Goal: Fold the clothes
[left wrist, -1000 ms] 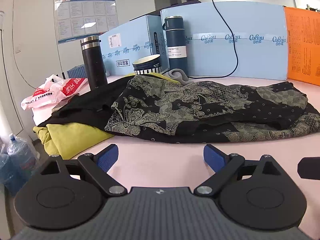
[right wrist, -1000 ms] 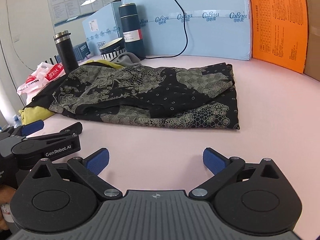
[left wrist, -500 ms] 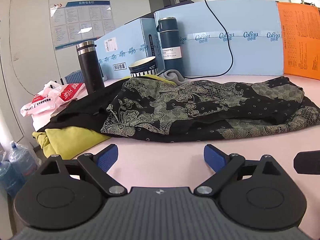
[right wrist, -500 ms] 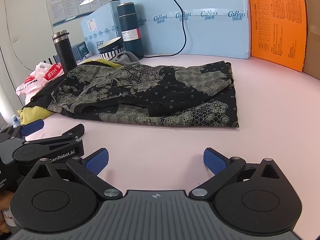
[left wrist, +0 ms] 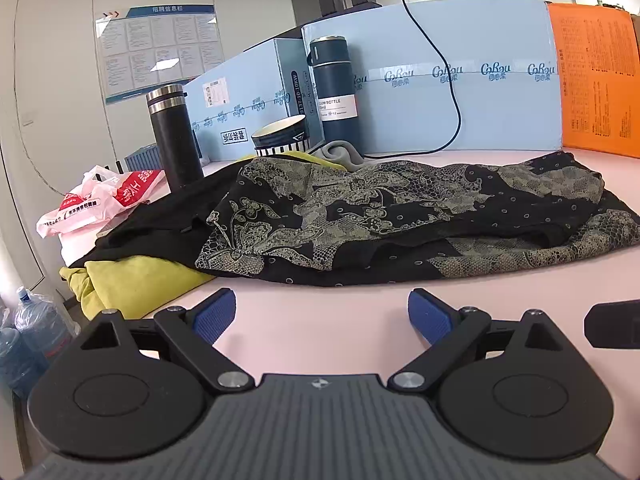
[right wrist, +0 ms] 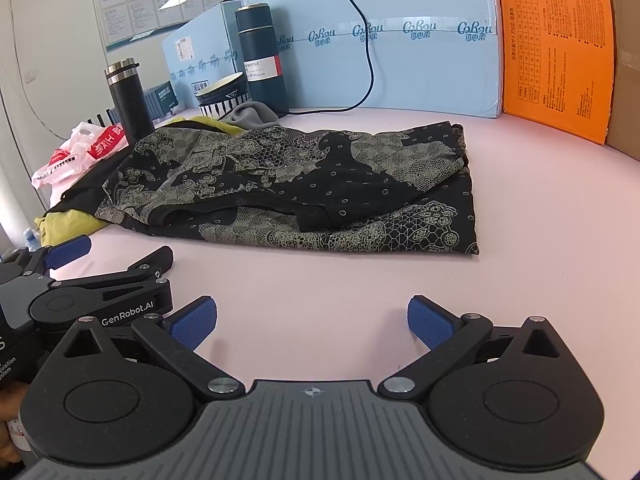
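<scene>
A black garment with a pale lace print (left wrist: 400, 220) (right wrist: 304, 184) lies folded flat on the pink table (left wrist: 500, 300) (right wrist: 540, 220). Its left end rests on a plain black cloth (left wrist: 160, 216) and a yellow-green garment (left wrist: 132, 280) (right wrist: 64, 224) at the table's left edge. My left gripper (left wrist: 322, 314) stands open, short of the printed garment's near edge, nothing between its blue pads. My right gripper (right wrist: 312, 322) is also open and empty, a little further back. The left gripper (right wrist: 108, 258) shows at the left of the right wrist view.
Behind the clothes stand a black flask (left wrist: 174, 136), a dark blue bottle (left wrist: 332, 92), a striped bowl (left wrist: 282, 136) and a grey cloth (left wrist: 340, 154). Light blue boxes (left wrist: 480, 80) and an orange box (left wrist: 596, 80) line the back. A red-and-white plastic bag (left wrist: 100, 200) lies at left.
Both grippers have drawn back slightly from the printed garment and stayed open. The garment has not moved.
</scene>
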`<state>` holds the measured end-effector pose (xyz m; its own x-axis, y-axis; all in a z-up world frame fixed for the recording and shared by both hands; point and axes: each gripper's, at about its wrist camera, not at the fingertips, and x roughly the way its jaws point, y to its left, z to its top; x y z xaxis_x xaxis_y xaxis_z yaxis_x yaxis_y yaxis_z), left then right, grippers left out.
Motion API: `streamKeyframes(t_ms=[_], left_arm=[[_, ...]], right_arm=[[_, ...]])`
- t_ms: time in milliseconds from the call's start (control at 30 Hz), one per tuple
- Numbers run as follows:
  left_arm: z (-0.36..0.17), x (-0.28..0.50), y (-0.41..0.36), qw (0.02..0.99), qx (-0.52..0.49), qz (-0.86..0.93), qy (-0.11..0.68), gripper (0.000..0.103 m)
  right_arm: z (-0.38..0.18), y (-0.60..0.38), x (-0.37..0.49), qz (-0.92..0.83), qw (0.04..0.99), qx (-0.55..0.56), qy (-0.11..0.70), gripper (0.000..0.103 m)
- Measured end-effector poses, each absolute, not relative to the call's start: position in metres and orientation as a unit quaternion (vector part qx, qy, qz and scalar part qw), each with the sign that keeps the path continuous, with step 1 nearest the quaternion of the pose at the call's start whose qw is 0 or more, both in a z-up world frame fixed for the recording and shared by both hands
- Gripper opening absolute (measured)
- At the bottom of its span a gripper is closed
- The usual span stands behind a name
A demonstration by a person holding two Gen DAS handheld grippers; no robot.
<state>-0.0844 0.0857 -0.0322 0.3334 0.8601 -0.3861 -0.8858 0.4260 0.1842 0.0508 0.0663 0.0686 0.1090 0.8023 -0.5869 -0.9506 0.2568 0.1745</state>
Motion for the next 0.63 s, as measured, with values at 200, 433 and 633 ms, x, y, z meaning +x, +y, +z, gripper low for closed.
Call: streamKeyframes(t_ms=[200, 433, 633], left_arm=[[-0.032, -0.085, 0.086, 0.819, -0.032, 0.53, 0.216, 0.093], [-0.033, -0.086, 0.087, 0.826, -0.033, 0.521, 0.212, 0.093], [-0.034, -0.091, 0.088, 0.84, -0.046, 0.505, 0.191, 0.093]], right_arm=[[0.068, 0.066, 0.051, 0.597, 0.734, -0.124, 0.299, 0.103], [0.078, 0.053, 0.057, 0.63, 0.719, -0.073, 0.283, 0.103], [0.096, 0.028, 0.068, 0.661, 0.723, 0.051, 0.193, 0.103]])
